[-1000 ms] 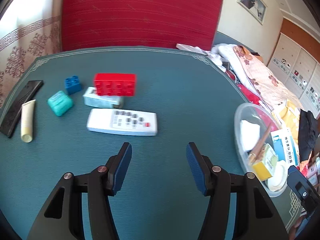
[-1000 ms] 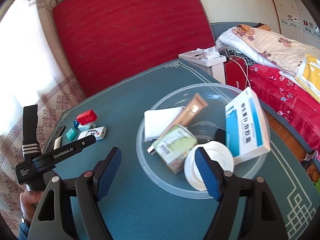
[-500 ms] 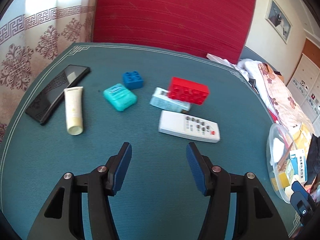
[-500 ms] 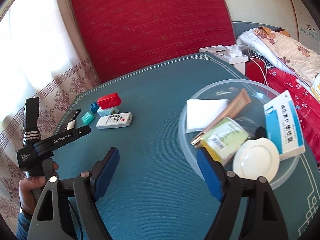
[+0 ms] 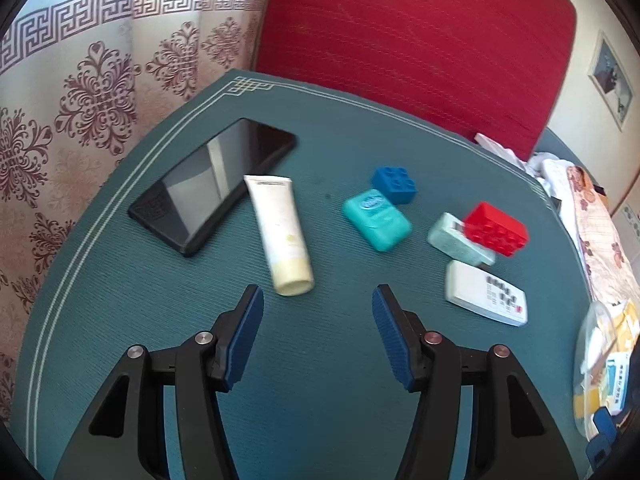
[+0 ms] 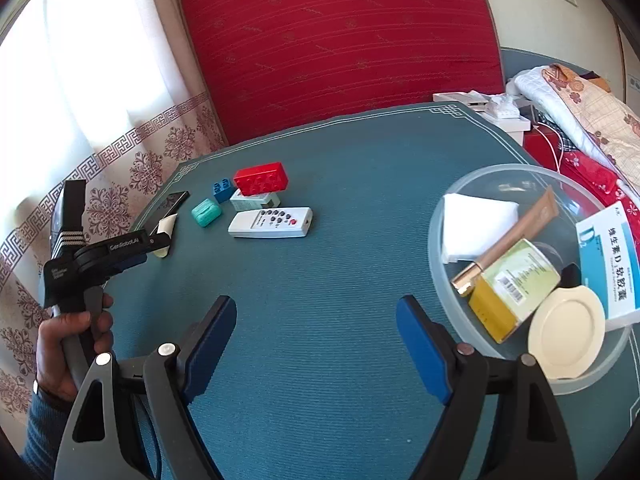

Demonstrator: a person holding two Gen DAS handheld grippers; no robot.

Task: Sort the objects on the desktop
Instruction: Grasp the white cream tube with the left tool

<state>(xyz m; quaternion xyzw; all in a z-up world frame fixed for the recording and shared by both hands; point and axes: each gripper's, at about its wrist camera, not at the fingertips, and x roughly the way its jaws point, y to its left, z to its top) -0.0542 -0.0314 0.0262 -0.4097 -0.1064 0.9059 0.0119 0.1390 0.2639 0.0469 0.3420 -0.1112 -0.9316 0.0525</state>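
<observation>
On the teal table, the left wrist view shows a black phone (image 5: 212, 186), a cream tube (image 5: 280, 232), a teal case (image 5: 376, 220), a blue brick (image 5: 394, 184), a red brick (image 5: 496, 230) on a pale box (image 5: 456, 242), and a white remote (image 5: 486, 298). My left gripper (image 5: 318, 330) is open and empty, just short of the tube's cap end. My right gripper (image 6: 316, 344) is open and empty over bare mat, left of the clear bowl (image 6: 436, 240). The remote (image 6: 270, 222) and red brick (image 6: 262, 178) lie ahead of it.
The bowl holds a white pad (image 6: 476, 226), a brown tube (image 6: 516, 236), a yellow-green box (image 6: 512, 292), a white lid (image 6: 566, 332) and a blue-white medicine box (image 6: 610, 260). Curtain stands at the left, red backrest behind, bedding at the right.
My left gripper has swung left, from facing the remote to facing the cream tube and phone. My right gripper has drawn back left from the bowl. Both stay open.
</observation>
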